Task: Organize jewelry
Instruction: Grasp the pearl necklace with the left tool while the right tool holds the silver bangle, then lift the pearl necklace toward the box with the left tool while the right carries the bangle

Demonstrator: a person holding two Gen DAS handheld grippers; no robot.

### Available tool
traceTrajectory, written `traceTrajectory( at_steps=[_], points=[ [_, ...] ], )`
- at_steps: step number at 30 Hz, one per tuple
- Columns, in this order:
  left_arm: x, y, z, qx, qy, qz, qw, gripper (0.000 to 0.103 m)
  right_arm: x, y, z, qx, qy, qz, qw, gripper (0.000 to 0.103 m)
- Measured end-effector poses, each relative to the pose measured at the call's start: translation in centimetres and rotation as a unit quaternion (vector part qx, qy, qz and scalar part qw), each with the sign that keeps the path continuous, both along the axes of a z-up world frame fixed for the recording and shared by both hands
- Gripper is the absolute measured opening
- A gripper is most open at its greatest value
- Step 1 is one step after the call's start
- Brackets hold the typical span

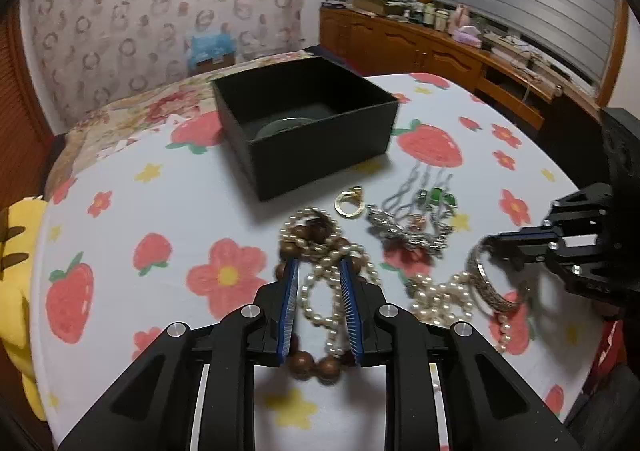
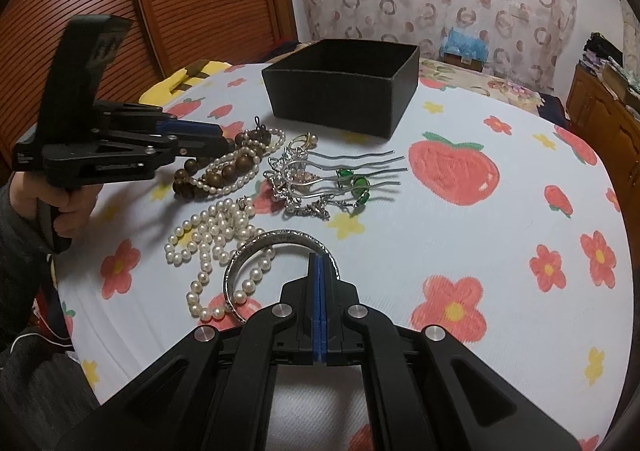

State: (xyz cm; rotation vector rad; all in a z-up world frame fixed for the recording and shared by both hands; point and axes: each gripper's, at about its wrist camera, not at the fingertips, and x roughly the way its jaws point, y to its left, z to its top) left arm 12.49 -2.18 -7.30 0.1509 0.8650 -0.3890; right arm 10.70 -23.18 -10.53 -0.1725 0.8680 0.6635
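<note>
An open black box [image 1: 308,123] [image 2: 344,85] stands at the back of the cloth, something round and pale inside. Jewelry lies in front: a brown bead string tangled with pearls [image 1: 320,251] [image 2: 224,167], a gold ring [image 1: 349,203], silver hairpins with green stones [image 1: 424,207] [image 2: 344,179], a loose pearl necklace [image 1: 440,295] [image 2: 212,235] and a silver bangle [image 1: 490,291] [image 2: 276,241]. My left gripper [image 1: 319,265] [image 2: 222,133] is open, its fingers on either side of the pearl and bead tangle. My right gripper [image 2: 319,259] [image 1: 490,241] is shut on the bangle's rim.
The jewelry lies on a white cloth with strawberries and flowers [image 2: 480,235]. A yellow plush [image 1: 16,251] lies at the left edge. A wooden sideboard [image 1: 440,47] with clutter stands behind on the right, a slatted wooden door [image 2: 120,11] on the left.
</note>
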Motion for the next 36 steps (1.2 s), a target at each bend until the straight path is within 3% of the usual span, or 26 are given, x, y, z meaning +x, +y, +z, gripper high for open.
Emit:
traceTrajectory(
  at_steps=[10, 21, 27, 33, 36],
  points=[
    [1.5, -0.2, -1.5, 0.041, 0.013, 0.012, 0.9990, 0.021, 0.3, 0.2, -0.4, -0.009, 0.000, 0.005, 1.000, 0.001],
    [1.4, 0.3, -1.4, 0.024, 0.014, 0.005, 0.9996, 0.008, 0.4, 0.9, -0.3, -0.023, -0.002, 0.021, 1.000, 0.001],
    [-0.4, 0.6, 1.2, 0.001, -0.019, 0.006, 0.9998, 0.008, 0.0, 0.6, 1.0, -0.010, -0.023, 0.014, 1.000, 0.001],
    [-1.9, 0.6, 5.6, -0.024, -0.064, 0.001, 0.9976, 0.008, -0.4, 0.6, 3.8, 0.000, -0.060, 0.011, 0.998, 0.000],
    [-2.3, 0.5, 7.4, -0.028, -0.081, -0.001, 0.9963, 0.003, -0.2, 0.7, 4.5, 0.000, -0.066, 0.014, 0.998, 0.000]
  ],
)
